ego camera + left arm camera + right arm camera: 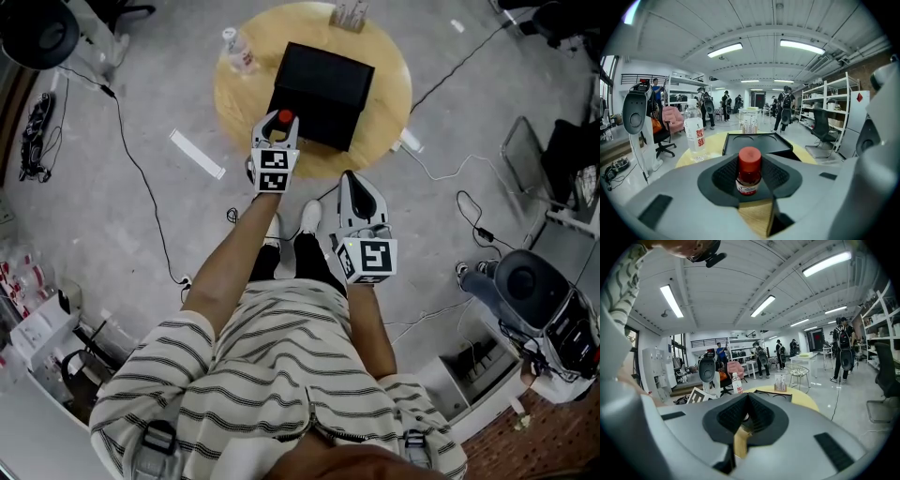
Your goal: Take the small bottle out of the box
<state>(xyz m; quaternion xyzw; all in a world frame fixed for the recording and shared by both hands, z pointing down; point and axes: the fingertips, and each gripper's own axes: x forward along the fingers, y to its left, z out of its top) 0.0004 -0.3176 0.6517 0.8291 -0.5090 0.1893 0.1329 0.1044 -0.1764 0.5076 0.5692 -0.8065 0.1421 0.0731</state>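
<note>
The small bottle (pixel 285 118), with a red cap and a red label (pixel 749 171), stands upright between the jaws of my left gripper (pixel 278 122), which is shut on it (pixel 750 182). It is held above the near edge of the round wooden table (pixel 389 112), just in front of the black box (pixel 321 94). From the left gripper view the box (pixel 757 143) shows a flat top with two round recesses. My right gripper (pixel 351 180) hangs lower, off the table's near edge, shut (pixel 749 416) with nothing in it.
A clear water bottle (pixel 240 52) (pixel 695 133) stands at the table's left edge. A small clear holder (pixel 350 14) stands at the far edge. Cables, a white strip (pixel 197 154) and a power block (pixel 411 143) lie on the floor. An office chair (pixel 530 281) is at right.
</note>
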